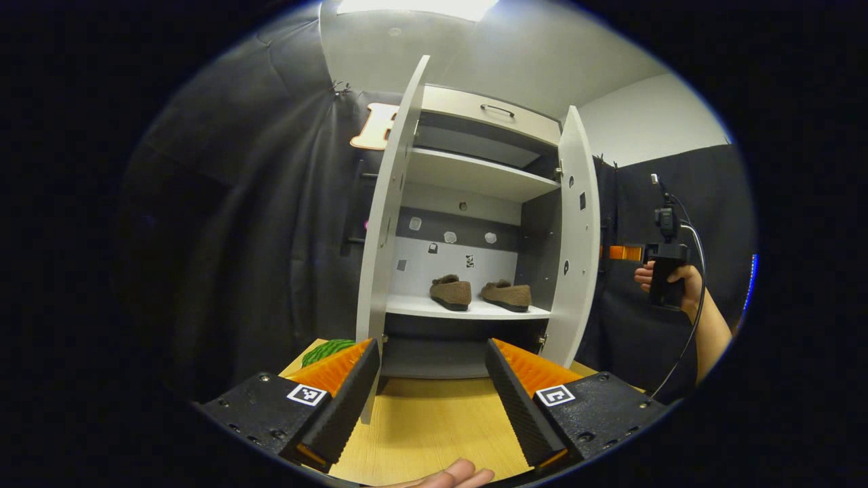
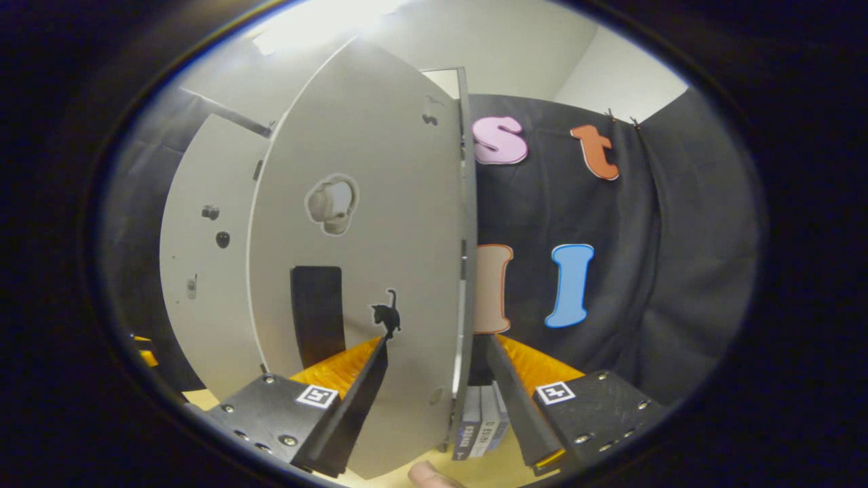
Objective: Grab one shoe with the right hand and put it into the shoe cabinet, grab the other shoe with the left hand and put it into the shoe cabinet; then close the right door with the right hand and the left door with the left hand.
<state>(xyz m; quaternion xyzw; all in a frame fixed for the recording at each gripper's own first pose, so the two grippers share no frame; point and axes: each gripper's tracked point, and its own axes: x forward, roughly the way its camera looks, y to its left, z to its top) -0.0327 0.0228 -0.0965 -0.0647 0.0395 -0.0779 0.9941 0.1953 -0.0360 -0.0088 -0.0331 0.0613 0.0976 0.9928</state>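
Two brown shoes [image 1: 451,292] [image 1: 507,295] stand side by side on the lower shelf of the white shoe cabinet [image 1: 475,177]. Both doors hang open: the left door [image 1: 388,224] and the right door [image 1: 578,251]. My left gripper [image 1: 432,349] is open in front of the cabinet, with its left finger near the left door's lower edge. In the left gripper view a hand holds my right gripper [image 1: 620,253] against the outer side of the right door. In the right gripper view that gripper [image 2: 434,346] is open, with the right door's [image 2: 359,257] free edge between its fingers.
The cabinet stands on a light wooden table [image 1: 434,420]. A green striped object [image 1: 329,351] lies at the table's left edge. Several books [image 2: 478,423] stand behind the right door. Black cloth walls surround the booth.
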